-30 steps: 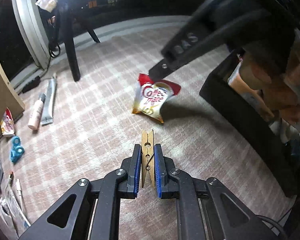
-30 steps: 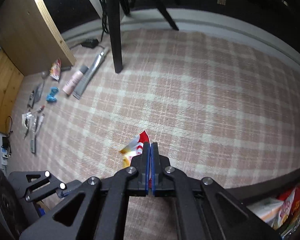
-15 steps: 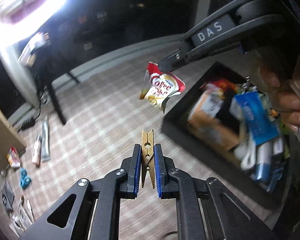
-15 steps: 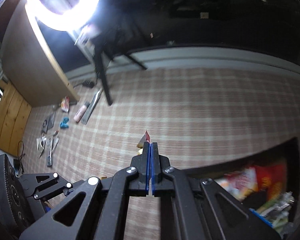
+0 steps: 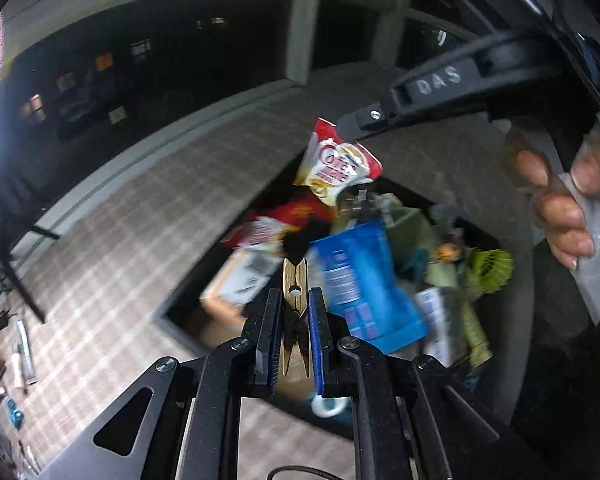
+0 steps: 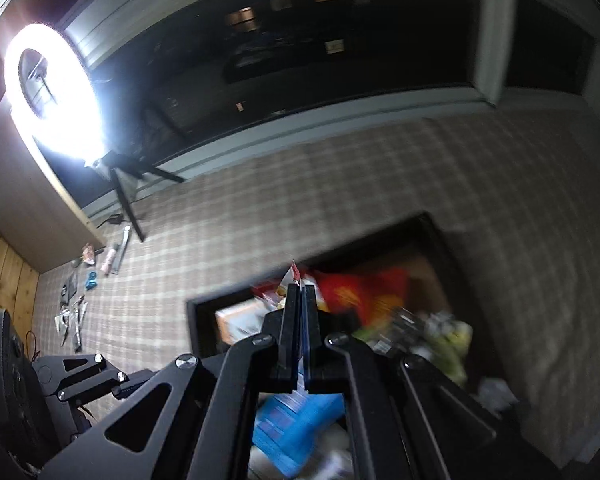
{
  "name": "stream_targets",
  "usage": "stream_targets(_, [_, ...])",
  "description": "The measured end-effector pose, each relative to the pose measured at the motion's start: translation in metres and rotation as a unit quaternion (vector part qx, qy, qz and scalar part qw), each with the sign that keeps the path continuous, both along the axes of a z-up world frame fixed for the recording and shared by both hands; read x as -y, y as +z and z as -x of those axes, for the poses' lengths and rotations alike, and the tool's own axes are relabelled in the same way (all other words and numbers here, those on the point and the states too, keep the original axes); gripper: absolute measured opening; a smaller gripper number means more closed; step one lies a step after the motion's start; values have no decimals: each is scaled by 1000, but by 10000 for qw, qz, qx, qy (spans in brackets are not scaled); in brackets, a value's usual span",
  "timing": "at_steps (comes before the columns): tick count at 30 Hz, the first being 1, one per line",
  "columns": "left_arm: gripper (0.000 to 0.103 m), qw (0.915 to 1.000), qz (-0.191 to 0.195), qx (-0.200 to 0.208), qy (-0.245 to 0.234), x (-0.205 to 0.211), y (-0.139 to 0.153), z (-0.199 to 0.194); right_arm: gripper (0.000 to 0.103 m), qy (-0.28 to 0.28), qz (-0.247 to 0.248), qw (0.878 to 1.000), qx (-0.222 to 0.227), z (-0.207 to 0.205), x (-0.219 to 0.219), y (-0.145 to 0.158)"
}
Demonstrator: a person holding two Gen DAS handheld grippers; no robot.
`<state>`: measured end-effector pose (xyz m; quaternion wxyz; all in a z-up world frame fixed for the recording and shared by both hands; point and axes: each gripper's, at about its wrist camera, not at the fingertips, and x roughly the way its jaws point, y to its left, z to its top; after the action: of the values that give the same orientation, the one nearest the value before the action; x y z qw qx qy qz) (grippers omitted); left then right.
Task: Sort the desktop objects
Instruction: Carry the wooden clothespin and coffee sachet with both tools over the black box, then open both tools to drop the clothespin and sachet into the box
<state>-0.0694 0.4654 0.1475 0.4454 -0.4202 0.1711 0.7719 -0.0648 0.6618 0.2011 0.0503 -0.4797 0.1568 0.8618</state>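
Observation:
My left gripper [image 5: 294,304] is shut on a wooden clothespin [image 5: 295,280] and holds it in the air over the near edge of a black box [image 5: 168,314]. My right gripper [image 6: 300,292] is shut on a red and white coffee creamer sachet [image 5: 336,166], pinched by its top corner and hanging above the box. In the right wrist view only the sachet's corner [image 6: 293,274] shows above the fingers. The box [image 6: 196,320] holds a blue pouch [image 5: 360,280], red packets [image 6: 360,288], a carton and other blurred items.
The box stands on a plaid tablecloth [image 5: 112,248]. Far left on the cloth lie tubes [image 6: 118,254], a blue item [image 6: 90,280] and small packets. A ring light [image 6: 52,92] on a black stand [image 6: 128,208] glares at the back left.
Both grippers have swung right and up from over the cloth to over the black box, the right lifting the sachet off the cloth. Both stay shut on their loads.

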Motion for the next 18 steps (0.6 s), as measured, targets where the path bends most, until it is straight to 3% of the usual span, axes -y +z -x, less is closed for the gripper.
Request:
stream_targets(12, [13,9983,111,382,-430,-62,3,-27,4,-708,191,9969,284,-83,-51,-17])
stream_targets(13, [28,9976,131,472,-479,-65,2,-28,18,-734,221,9965,346,-85,-53,-19])
stream_targets(14, [61,9975,186,532,-435,-67,2,-28,30,-801,197,9959,375,-86,-53,-20])
stream_targets(15, [75,9980,198,517,-321,-67,2,-27,55,-882,131,9954,343,-90,-53,-19])
stream_targets(16, [79,9985,140,469,-237,-66,3,-27,64,-902,98,9955,273,-95,-53,-17])
stream_targets(18, [79,9989,115,407,-183,-62,5,-27,64,-905,79,9957,187,-102,-51,-14])
